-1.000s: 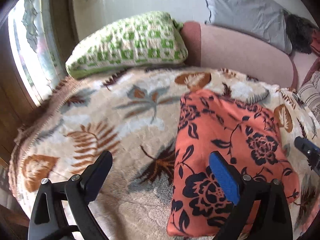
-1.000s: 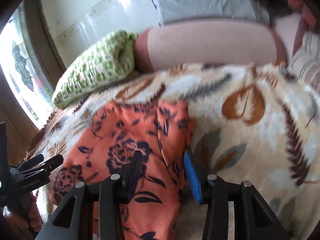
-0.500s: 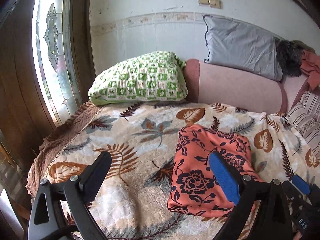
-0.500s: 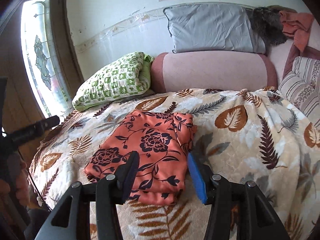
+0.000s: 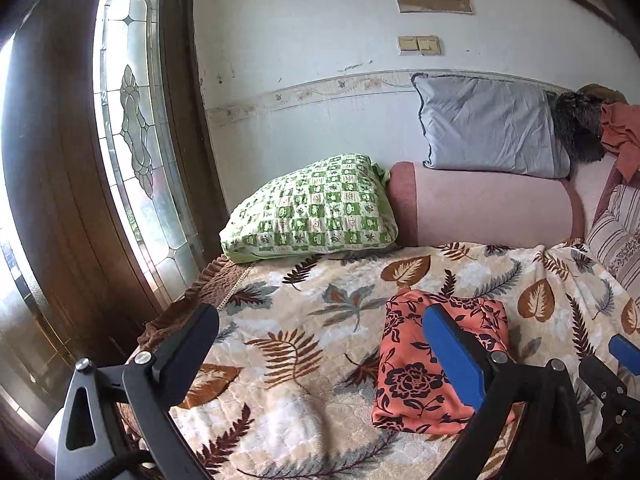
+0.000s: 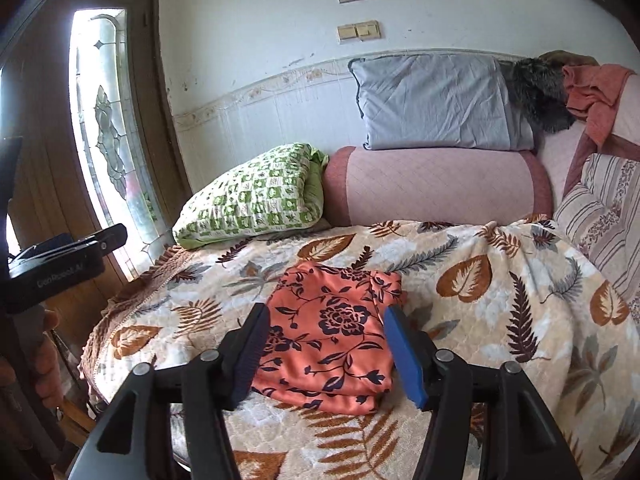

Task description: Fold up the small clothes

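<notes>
An orange garment with dark flowers (image 5: 412, 368) lies folded into a compact rectangle on the leaf-patterned blanket (image 5: 288, 320); it also shows in the right wrist view (image 6: 332, 332). My left gripper (image 5: 320, 344) is open and empty, held back above the blanket, with the garment behind its blue right finger. My right gripper (image 6: 324, 348) is open and empty, held above and short of the garment. The right gripper also shows at the right edge of the left wrist view (image 5: 616, 376).
A green checked pillow (image 5: 312, 212), a pink bolster (image 5: 488, 208) and a grey pillow (image 5: 492, 132) lie along the wall. A striped cushion (image 6: 604, 212) sits at the right. A glass-panelled wooden door (image 5: 132, 152) stands left of the bed edge (image 5: 168, 320).
Both grippers have pulled back and up from the folded garment, so the views widened. The garment stays flat on the blanket. Both grippers stayed open.
</notes>
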`<control>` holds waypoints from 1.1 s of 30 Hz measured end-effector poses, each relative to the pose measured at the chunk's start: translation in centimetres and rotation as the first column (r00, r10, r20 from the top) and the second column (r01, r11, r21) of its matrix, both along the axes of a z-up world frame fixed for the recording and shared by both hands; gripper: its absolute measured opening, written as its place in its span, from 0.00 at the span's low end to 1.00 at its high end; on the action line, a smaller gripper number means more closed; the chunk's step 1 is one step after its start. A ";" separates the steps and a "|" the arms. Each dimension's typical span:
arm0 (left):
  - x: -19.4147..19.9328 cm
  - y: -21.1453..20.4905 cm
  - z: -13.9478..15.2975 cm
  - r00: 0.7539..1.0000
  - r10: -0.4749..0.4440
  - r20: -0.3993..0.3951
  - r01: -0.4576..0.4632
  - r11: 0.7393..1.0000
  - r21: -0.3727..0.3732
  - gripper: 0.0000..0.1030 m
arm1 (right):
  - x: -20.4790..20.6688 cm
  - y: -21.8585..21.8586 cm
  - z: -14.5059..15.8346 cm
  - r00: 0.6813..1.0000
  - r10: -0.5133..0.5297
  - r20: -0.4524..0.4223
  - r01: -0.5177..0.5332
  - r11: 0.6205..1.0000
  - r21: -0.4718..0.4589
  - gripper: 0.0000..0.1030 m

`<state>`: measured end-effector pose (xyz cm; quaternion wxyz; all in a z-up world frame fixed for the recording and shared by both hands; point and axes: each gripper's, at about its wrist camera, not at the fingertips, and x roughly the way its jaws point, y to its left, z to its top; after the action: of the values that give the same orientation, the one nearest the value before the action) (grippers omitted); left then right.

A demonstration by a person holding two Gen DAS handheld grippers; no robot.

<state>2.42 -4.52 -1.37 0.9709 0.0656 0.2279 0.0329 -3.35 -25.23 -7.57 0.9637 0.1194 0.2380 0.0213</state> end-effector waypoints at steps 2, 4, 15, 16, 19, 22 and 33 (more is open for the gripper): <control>-0.5 0.3 0.4 1.000 0.012 0.006 -0.012 1.000 0.009 0.98 | -0.4 0.3 0.6 1.000 -0.005 0.015 0.005 1.000 0.004 0.67; -0.9 0.4 0.8 1.000 0.021 0.014 -0.021 1.000 0.016 0.98 | -0.8 0.4 1.3 1.000 -0.011 0.030 0.011 1.000 -0.002 0.71; -2.7 1.3 2.7 0.999 0.030 0.031 -0.030 1.000 0.006 0.98 | -1.7 1.9 2.6 1.000 -0.012 0.025 0.013 1.000 -0.024 0.77; -2.8 1.3 2.9 0.999 0.030 0.036 -0.031 0.999 0.008 0.98 | -1.7 2.1 2.7 1.000 -0.010 0.023 0.011 0.999 -0.033 0.77; -3.2 1.5 3.4 0.999 0.029 0.044 -0.029 1.000 0.003 0.98 | -1.9 2.6 2.8 1.000 -0.010 0.019 0.011 0.999 -0.046 0.77; -3.4 1.8 3.7 0.998 0.026 0.049 -0.026 1.000 -0.012 0.99 | -1.9 2.7 3.0 1.000 -0.003 0.018 0.004 0.999 -0.052 0.77; -3.5 3.7 4.3 0.998 0.030 0.047 -0.026 0.996 -0.083 0.98 | -1.2 4.2 2.9 1.000 0.025 -0.004 -0.026 0.998 -0.059 0.77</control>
<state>-1.09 -0.80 2.93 0.9775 0.0215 0.2063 0.0388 -4.52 -21.06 -4.66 0.9660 0.0880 0.2417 0.0263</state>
